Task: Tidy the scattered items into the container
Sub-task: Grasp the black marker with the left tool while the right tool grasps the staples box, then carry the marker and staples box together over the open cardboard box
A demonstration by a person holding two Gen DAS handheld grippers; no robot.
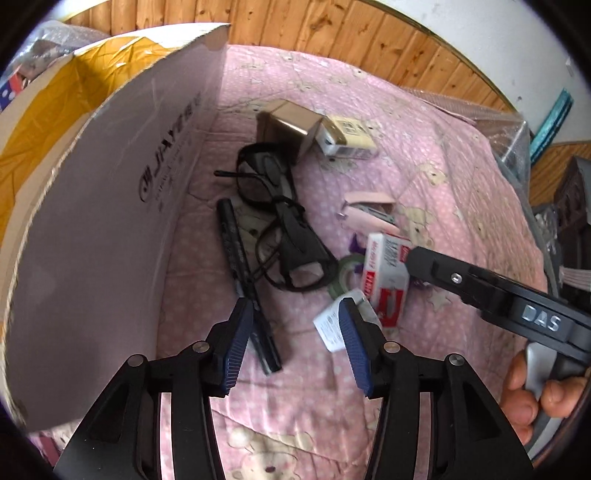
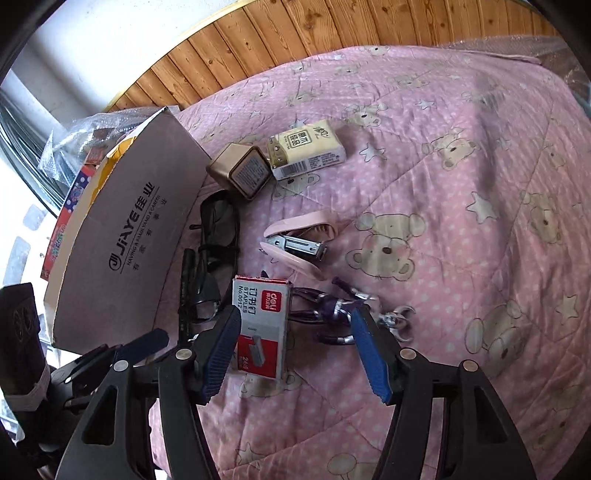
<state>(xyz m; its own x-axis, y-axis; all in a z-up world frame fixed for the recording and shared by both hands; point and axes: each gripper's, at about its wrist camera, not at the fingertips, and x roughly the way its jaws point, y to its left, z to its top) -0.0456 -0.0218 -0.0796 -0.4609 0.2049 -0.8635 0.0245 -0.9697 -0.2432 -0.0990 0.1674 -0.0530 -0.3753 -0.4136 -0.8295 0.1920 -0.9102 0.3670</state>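
A grey cardboard box [image 1: 110, 192] with a yellow lining stands at the left, and it also shows in the right wrist view [image 2: 122, 236]. Scattered on the pink quilt are black glasses [image 1: 280, 221], a black pen [image 1: 243, 280], a gold cube box [image 2: 240, 171], a tissue pack [image 2: 310, 149], a pink stapler [image 2: 299, 243], a staples box [image 2: 260, 325], a purple figure [image 2: 332, 310], a tape roll [image 1: 343, 275] and a white packet [image 1: 332, 325]. My left gripper [image 1: 295, 310] is open over the pen and packet. My right gripper [image 2: 295, 321] is open above the staples box and figure.
Wooden panelling [image 2: 295, 33] runs behind the bed. Bubble wrap and colourful packages [image 2: 74, 155] lie beyond the cardboard box. Clear plastic [image 1: 517, 129] sits at the quilt's right edge. The right gripper's body [image 1: 498, 291] crosses the left wrist view.
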